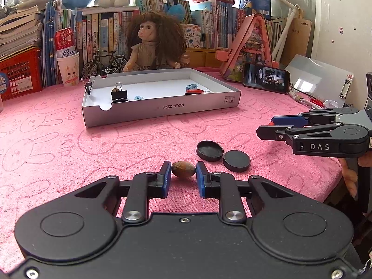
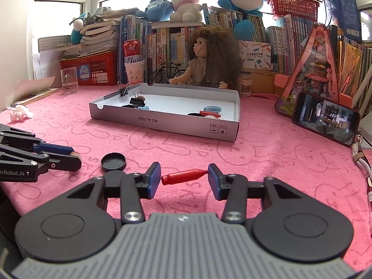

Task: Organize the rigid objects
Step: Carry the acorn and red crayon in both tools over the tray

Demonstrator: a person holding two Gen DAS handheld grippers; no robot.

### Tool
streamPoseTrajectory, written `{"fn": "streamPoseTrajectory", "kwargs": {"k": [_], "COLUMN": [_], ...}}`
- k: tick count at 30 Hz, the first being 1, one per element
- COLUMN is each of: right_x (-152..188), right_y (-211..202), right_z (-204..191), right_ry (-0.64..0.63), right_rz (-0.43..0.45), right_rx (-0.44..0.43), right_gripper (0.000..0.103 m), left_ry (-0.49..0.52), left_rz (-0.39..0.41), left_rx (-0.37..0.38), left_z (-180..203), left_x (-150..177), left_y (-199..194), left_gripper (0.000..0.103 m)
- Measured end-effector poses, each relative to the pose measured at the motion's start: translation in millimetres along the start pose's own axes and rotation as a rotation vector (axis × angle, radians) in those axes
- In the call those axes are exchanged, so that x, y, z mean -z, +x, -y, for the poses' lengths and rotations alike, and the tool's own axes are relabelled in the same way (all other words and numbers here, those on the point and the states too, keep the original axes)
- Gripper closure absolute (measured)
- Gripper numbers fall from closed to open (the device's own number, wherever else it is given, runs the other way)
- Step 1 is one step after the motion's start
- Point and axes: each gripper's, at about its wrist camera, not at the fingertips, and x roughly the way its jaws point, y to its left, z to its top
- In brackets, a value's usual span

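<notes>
- The left gripper point(image 1: 183, 171) sits low over the pink cloth point(image 1: 69, 158), its jaws narrow and closed on a small brown oval stone point(image 1: 183, 169), one blue pad pressed to each end
- The right gripper point(image 2: 184, 176) holds a red pen cap point(image 2: 183, 176) lengthways, the blunt end against the left pad and the pointed tip against the right pad, jaws partly apart to span it
- Just past the stone and to its right lie two black round lids point(image 1: 223, 154) touching each other: one hollow side up, the other flat side up
- In the right wrist view the hollow lid lies between the two grippers, with the flat one half hidden behind the right gripper's left finger
- Bare cloth runs from the lids to the near wall of the white shallow box point(image 1: 162, 110), leaving free room in front of both grippers
- The box has low walls and an open top; inside lie a black binder clip point(image 1: 119, 93) near its left end, a small blue piece in the middle, and blue and red pieces at its right end; another clip grips the left rim
- The middle of the box floor is bare
- Behind the box sits a doll point(image 1: 151, 44) close to the far rim, with a phone point(image 1: 266, 78) to the right and books along the back
</notes>
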Motion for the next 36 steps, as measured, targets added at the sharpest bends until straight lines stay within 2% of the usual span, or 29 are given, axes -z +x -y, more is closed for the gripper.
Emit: {"fn": "streamPoseTrajectory", "kwargs": {"k": [24,36], "right_x": [-4,-30], "right_y": [3,25], "right_z": [0,2], "right_ry": [0.043,0.087], "right_rz": [0.032,0.050], "right_rx": [0.033,0.070], "right_gripper": [0.053,0.053], "left_ry": [-0.020,-0.062], "left_rz": [0.023,0.082], "left_rx": [-0.015,-0.072], "left_z": [-3,-24], "left_x": [-9,-49], "left_y": [4,21], "left_gripper": [0.081,0.081]}}
